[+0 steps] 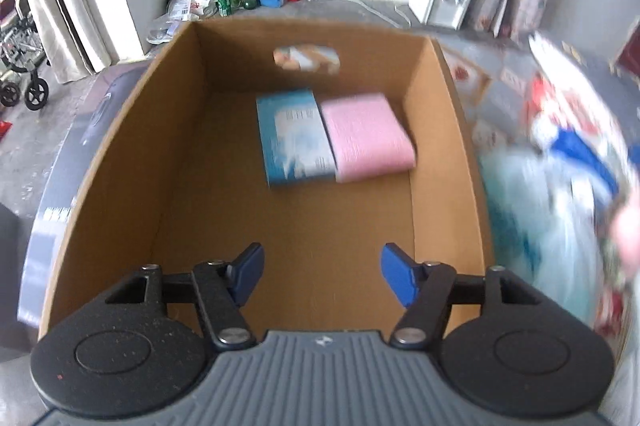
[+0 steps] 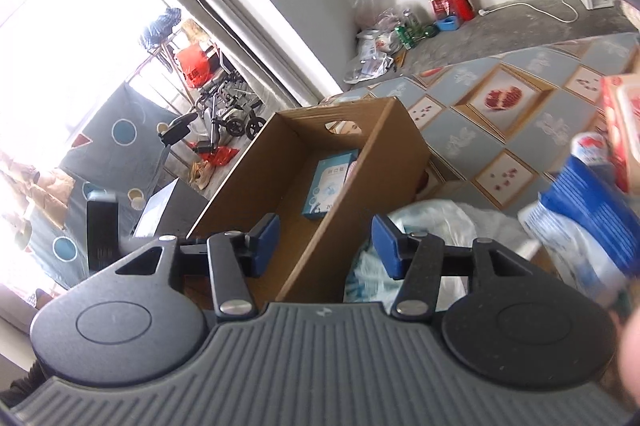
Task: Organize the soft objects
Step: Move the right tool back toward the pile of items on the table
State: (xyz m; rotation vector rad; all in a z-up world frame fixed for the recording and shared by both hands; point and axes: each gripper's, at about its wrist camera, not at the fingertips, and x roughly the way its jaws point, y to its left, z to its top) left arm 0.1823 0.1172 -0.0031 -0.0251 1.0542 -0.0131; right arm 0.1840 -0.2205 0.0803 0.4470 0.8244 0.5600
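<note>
A cardboard box was seen from above in the left wrist view, set on a patterned bedcover. The left gripper was held over the box's near end with its blue pads spread apart and nothing between them. On the box floor, toward the far wall, a blue packet lay flat, touching a pink packet to its right. Outside the box's right wall, a blurred heap of plastic-wrapped packs was visible. The right gripper was also spread and empty, above the box's near corner and a white plastic bag.
</note>
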